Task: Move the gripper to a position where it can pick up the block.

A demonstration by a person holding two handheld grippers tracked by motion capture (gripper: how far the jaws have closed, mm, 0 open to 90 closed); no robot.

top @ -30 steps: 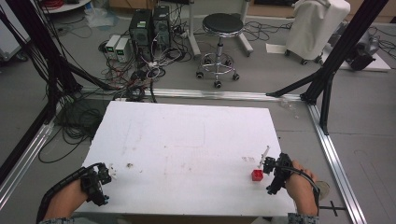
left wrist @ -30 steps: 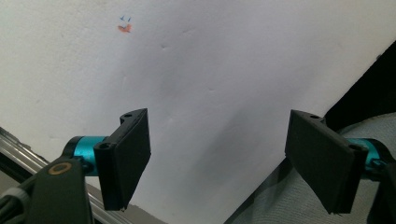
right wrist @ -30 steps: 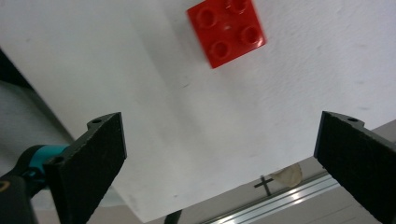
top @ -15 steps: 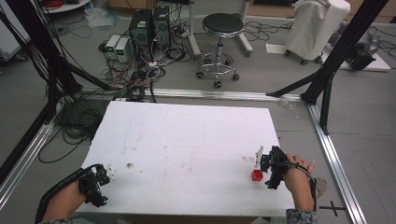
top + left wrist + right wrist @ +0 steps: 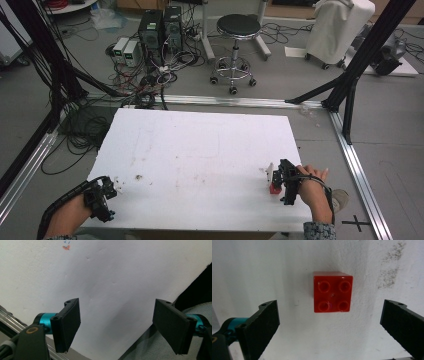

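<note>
A small red brick [image 5: 333,292] with four round studs on top sat flat on the white desk [image 5: 200,150], just ahead of the right gripper [image 5: 329,325] and roughly centred between its two black jaws, touching neither. Those jaws stood wide apart, so the right gripper was released and held nothing. In the high view the brick [image 5: 275,188] lay just to the left of the right gripper [image 5: 278,178], near the desk's front right corner, with the person's right hand [image 5: 314,192] behind it. A faint grey smudge [image 5: 390,265] marked the desk beyond the brick and off to the gripper's right. Well apart from all this, at the desk's front left corner, the left gripper [image 5: 106,189] rested over the edge in the person's left hand [image 5: 67,220]. Its jaws were likewise spread wide, the left gripper [image 5: 116,327] released, with only bare white desk between them and a tiny red speck [image 5: 66,247] far ahead of it. Beyond the desk, on the floor, stood a black round stool [image 5: 236,25] and a tangle of cables [image 5: 150,75].
</note>
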